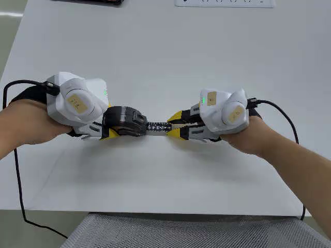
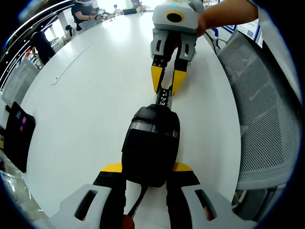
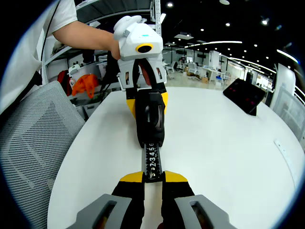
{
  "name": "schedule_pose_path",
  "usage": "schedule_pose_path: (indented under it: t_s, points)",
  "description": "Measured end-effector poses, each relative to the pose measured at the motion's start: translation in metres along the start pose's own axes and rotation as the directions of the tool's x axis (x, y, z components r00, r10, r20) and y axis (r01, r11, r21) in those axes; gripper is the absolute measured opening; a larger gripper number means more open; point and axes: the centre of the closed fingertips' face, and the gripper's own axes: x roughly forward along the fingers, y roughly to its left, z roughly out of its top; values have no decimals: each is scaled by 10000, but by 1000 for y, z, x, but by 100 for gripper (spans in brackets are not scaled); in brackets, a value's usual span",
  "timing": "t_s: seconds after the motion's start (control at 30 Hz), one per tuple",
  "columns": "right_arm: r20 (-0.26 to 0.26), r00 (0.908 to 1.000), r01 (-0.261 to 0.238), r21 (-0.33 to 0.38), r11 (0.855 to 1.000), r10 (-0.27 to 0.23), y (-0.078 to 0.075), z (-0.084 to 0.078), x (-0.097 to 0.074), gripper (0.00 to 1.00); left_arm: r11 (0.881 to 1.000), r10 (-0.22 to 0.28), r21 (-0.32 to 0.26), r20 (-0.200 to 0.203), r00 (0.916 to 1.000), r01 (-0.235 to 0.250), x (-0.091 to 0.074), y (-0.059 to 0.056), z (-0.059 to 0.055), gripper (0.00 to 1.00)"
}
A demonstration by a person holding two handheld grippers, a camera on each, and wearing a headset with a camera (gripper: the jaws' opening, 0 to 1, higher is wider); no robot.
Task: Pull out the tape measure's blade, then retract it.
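A black tape measure (image 1: 124, 121) sits just above the white table, held between the yellow-tipped fingers of my left gripper (image 1: 110, 130), which is shut on its case (image 2: 150, 145). A short length of black blade with white numbers (image 1: 159, 126) runs out of the case to the right. My right gripper (image 1: 176, 126) is shut on the blade's end (image 3: 153, 164). In the right gripper view the case (image 3: 150, 117) stands on edge ahead, with the left gripper (image 3: 143, 98) behind it. The right gripper (image 2: 167, 83) faces the left gripper view's camera.
The white table (image 1: 170, 57) stretches far ahead. A white power strip (image 1: 225, 3) lies at its far edge, and a dark device (image 3: 244, 95) rests on it farther off. A grey mesh chair (image 1: 170, 231) stands at the near edge. Black cables (image 1: 18, 181) trail from both grippers.
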Motion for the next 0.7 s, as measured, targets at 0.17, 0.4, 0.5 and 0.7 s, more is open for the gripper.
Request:
schedule_pose_path:
  t_s: [0.17,0.4,0.5,0.7]
  points:
    - [-36,10000,31,23,10000,-30,0,-2,-4,9,10000,10,-14,-2,10000,-10,0,0,0,27]
    - [-95,9999,82,112,9999,-81,-1,-7,-10,9,10000,10,-18,-1,10000,-10,0,1,0,27]
    - [-115,9999,100,130,9999,-98,-1,-9,-12,9,10000,26,-18,-1,10000,-26,0,1,0,27]
    - [-168,9998,146,141,9998,-144,-2,-10,-16,9,10000,11,-40,2,10000,-11,0,1,-1,27]
